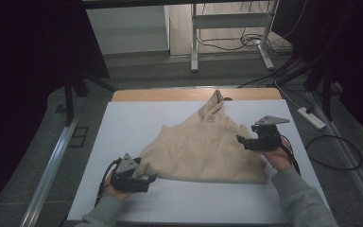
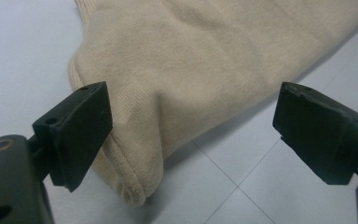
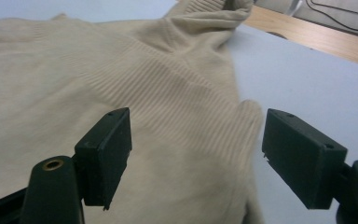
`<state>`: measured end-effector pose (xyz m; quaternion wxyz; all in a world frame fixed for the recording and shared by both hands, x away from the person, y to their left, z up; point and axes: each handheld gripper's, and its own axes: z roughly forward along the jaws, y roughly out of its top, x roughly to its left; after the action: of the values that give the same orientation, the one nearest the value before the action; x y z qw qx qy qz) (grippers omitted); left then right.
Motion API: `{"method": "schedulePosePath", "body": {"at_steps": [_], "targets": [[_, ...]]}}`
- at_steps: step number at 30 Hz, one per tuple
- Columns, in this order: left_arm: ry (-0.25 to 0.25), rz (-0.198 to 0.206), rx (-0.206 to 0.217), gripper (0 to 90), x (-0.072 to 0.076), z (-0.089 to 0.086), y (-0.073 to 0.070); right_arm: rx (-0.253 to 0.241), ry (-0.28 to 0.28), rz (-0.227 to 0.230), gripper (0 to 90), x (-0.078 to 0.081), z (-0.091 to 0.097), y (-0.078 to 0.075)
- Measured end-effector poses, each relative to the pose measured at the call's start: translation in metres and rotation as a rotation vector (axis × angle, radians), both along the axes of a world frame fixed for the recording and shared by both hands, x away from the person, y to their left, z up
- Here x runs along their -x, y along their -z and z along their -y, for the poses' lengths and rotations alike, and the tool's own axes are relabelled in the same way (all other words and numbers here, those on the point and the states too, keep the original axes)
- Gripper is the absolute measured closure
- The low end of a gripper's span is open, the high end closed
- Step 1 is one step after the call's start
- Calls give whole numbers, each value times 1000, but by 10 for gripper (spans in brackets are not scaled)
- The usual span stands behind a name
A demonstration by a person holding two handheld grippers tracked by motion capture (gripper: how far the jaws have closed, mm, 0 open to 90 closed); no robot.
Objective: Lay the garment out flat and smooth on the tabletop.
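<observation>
Nearest the person's edge of the tabletop (image 1: 123, 198), the left gripper (image 1: 144, 178) stands with jaws released at the near left corner of the beige sweater (image 1: 203, 149); in the left gripper view that rounded hem corner (image 2: 130, 186) lies just inside the left jaw. Farther along, the right gripper (image 1: 244, 141) hovers with jaws spread over the sweater's right edge (image 3: 247, 135). The garment's collar (image 1: 216, 101) points toward the far edge.
</observation>
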<state>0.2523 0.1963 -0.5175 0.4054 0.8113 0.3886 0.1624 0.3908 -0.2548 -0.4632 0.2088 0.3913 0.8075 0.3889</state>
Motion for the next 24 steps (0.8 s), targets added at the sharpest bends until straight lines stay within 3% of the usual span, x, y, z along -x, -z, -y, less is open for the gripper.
{"method": "schedulePosePath", "body": {"at_steps": [8,12,17,24], "targets": [[-1,1,-5,119,0,0,0,-25,80,-54,263,-35,20,11],[-2,1,-6,119,0,0,1,-40,117,-81,300,-45,34,16],[-2,0,-17,119,-1,0,1,-43,109,-114,307,-48,35,21],[-2,-1,-18,119,-1,0,2,3,30,-128,330,-52,12,31]]}}
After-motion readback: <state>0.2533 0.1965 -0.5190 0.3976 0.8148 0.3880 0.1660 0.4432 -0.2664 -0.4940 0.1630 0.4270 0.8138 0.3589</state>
